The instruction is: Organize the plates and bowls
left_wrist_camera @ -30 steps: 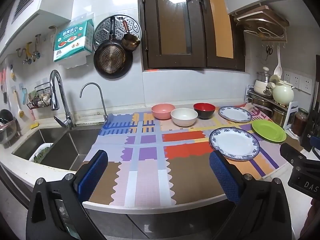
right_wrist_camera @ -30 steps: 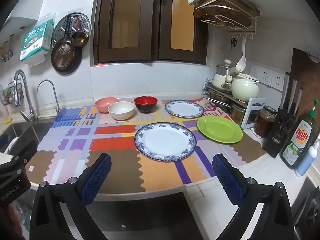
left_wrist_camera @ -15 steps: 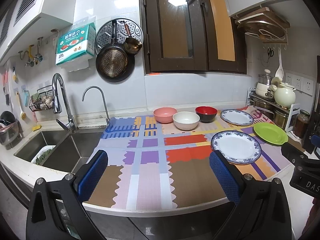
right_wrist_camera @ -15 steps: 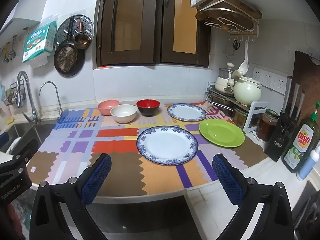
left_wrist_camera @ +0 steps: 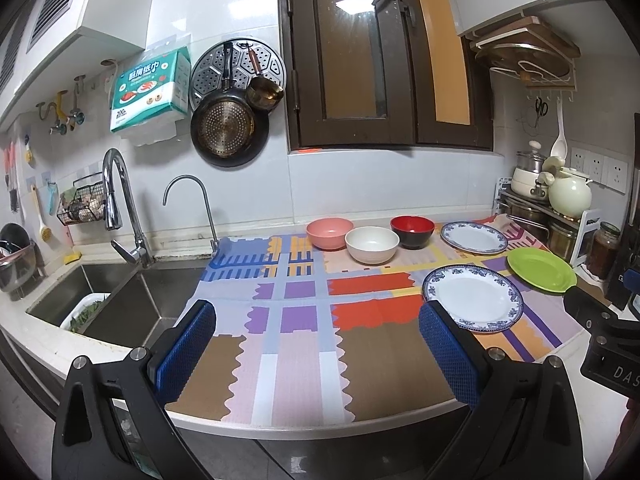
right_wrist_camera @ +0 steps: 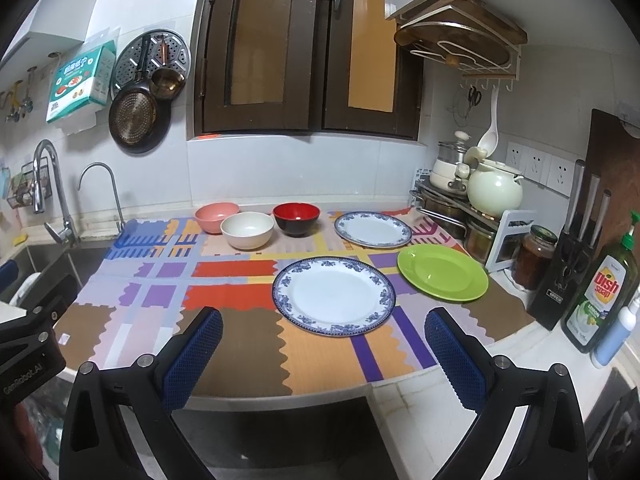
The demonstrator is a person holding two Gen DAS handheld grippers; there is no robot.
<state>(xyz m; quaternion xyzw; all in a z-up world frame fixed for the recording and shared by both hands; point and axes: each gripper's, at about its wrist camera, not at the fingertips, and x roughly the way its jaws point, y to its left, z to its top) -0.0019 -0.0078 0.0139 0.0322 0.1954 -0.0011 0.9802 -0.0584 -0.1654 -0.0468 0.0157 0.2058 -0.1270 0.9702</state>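
Both grippers hover in front of the near edge of the worktop (right_wrist_camera: pixel 404 388), each with its blue-padded jaws spread wide and nothing between them. The left gripper (left_wrist_camera: pixel 316 344) faces the middle of a patchwork mat (left_wrist_camera: pixel 296 344) that covers most of the worktop, with a steel sink (left_wrist_camera: pixel 120 300) to its left. The right gripper (right_wrist_camera: pixel 324 344) sits further right, looking straight at the large blue-rimmed plate (right_wrist_camera: pixel 334 294), which lies flat on the mat closest to the near edge. Just to that plate's right and slightly behind lies a green plate (right_wrist_camera: pixel 442 278), its edge near but apart from the blue-rimmed one. Behind both, toward the wall, lies a smaller blue-rimmed plate (right_wrist_camera: pixel 373 229). Three bowls stand upright in a cluster along the back of the mat, left of that smaller plate: a pink bowl (right_wrist_camera: pixel 217 217) furthest left, a white bowl (right_wrist_camera: pixel 247 230) just in front and between the others, and a red bowl (right_wrist_camera: pixel 296 218) with a black outside on the right. Whether the bowls touch each other cannot be told. At the right end of the worktop stand a dish soap bottle (right_wrist_camera: pixel 600 296) and a knife block (right_wrist_camera: pixel 568 264).
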